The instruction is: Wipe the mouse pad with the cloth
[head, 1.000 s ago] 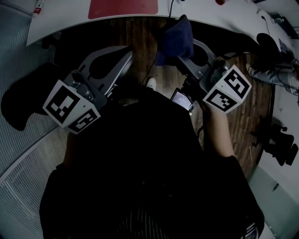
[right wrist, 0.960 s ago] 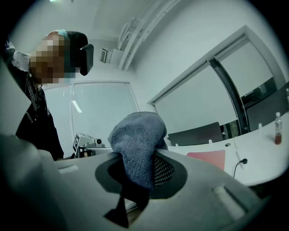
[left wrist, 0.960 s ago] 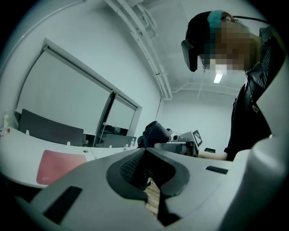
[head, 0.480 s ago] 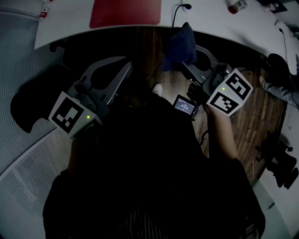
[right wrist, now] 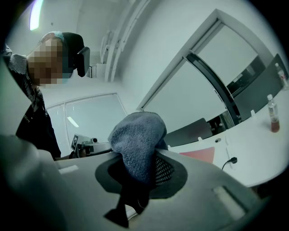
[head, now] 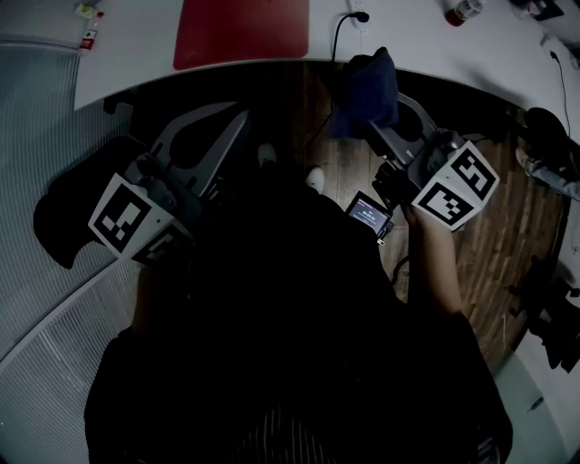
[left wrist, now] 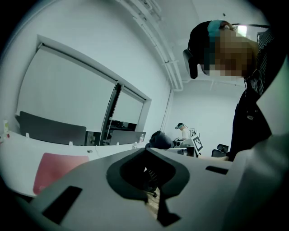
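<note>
A red mouse pad lies on the white desk at the top of the head view. My right gripper is shut on a dark blue cloth, held bunched just short of the desk's edge, to the right of the pad. The right gripper view shows the cloth bulging up out of the jaws, with the pad beyond. My left gripper is shut with nothing in it, below the pad's near edge. From the left gripper view the pad appears low at the left.
A black cable runs onto the desk right of the pad. A bottle lies at the desk's far right. A black chair stands at the left. Wooden floor lies beneath. Another person's leg shows at the right edge.
Both grippers have moved forward toward the desk, and the cloth now reaches its edge. More of the mouse pad and desk top has come into the head view.
</note>
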{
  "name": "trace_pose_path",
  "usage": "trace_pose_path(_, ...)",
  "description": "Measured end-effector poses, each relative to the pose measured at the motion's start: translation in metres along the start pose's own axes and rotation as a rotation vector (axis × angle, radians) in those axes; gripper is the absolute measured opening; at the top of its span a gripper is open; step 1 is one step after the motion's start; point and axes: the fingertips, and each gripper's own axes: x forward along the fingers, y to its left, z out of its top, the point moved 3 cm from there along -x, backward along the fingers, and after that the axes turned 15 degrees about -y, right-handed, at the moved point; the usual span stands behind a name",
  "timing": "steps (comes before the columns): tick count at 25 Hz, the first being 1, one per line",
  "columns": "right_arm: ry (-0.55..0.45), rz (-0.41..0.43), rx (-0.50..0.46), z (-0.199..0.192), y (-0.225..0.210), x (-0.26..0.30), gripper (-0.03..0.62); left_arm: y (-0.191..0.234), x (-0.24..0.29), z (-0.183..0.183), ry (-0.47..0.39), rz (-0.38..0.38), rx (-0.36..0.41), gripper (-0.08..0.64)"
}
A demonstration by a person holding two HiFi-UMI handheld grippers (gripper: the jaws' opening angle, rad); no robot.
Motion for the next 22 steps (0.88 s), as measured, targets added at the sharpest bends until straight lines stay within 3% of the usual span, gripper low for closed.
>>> trace_pose_path(5,-0.037,-0.103,-0.044,-0.007,-0.049,-0.01,0.074,0.033,0.042,-0.03,-0.002,-0.117,-0.028,0.006)
trace_pose_path(10,-0.093,-0.215,-0.093,0.013,-0.104,-0.017,0.074,0.066,0.1,-0.052,0.038,-0.239,-0.059,0.005)
trace_pose_path(15,-0.122,-0.301,-0.155,0.041,-0.123,-0.011,0.074,0.09,0.15,-0.043,0.024,-0.333,-0.07,0.006)
trace_pose_path(22,-0.127,-0.373,-0.191,0.047,-0.154,0.034,0.074,0.146,0.186,-0.031,0.008,-0.42,-0.098,0.005)
